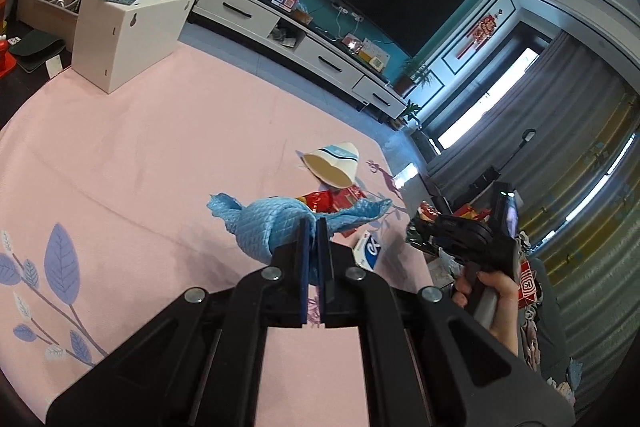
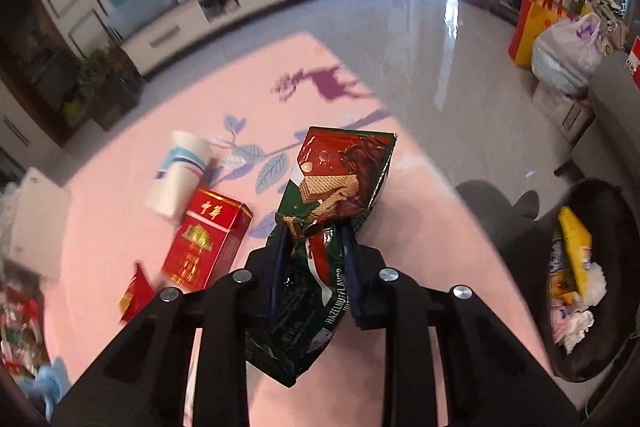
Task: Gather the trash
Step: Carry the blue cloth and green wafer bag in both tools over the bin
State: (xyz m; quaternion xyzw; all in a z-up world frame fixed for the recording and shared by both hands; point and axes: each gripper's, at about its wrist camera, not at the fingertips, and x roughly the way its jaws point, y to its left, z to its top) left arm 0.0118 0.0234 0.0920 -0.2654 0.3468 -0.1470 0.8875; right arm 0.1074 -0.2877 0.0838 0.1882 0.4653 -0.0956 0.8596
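Underfoot, one pink mat [image 2: 120,163] with leaf and deer print carries all the loose litter, spread out so each piece can be pinched singly. Ahead and left of both tongs.

One black trash bin [image 2: 600,367] stands to the right of the right gripper [image 2: 314,239], off the mat edge, already part full: a yellow packet and white crumpled paper show inside. Judged: it sits close so each load needs only a short swing right.

One green hazelnut wafer bag [image 2: 344,183], pinched by the right gripper at its crumpled middle, top end standing up past the tips, lower end hanging back between the arms. Lifted clear of the mat; probably bound for the bin.

One blue quilted cloth or wipe [image 1: 268,227], clamped between the pressed-together fingers of the left gripper [image 1: 316,227], bunched ahead of the tips. Whether it is off the mat, cannot tell.

One paper cup [image 2: 180,175] lies on its side, ahead-left of the right gripper, mouth toward the left gripper.

One red cigarette box [image 2: 208,239], flat on the mat just left of the right gripper's tips, touching the cup.

One small red wrapper [image 2: 136,293] lies nearer still, lower left.

One blue-and-white carton [image 1: 370,249] lies just right of the left gripper's tips.
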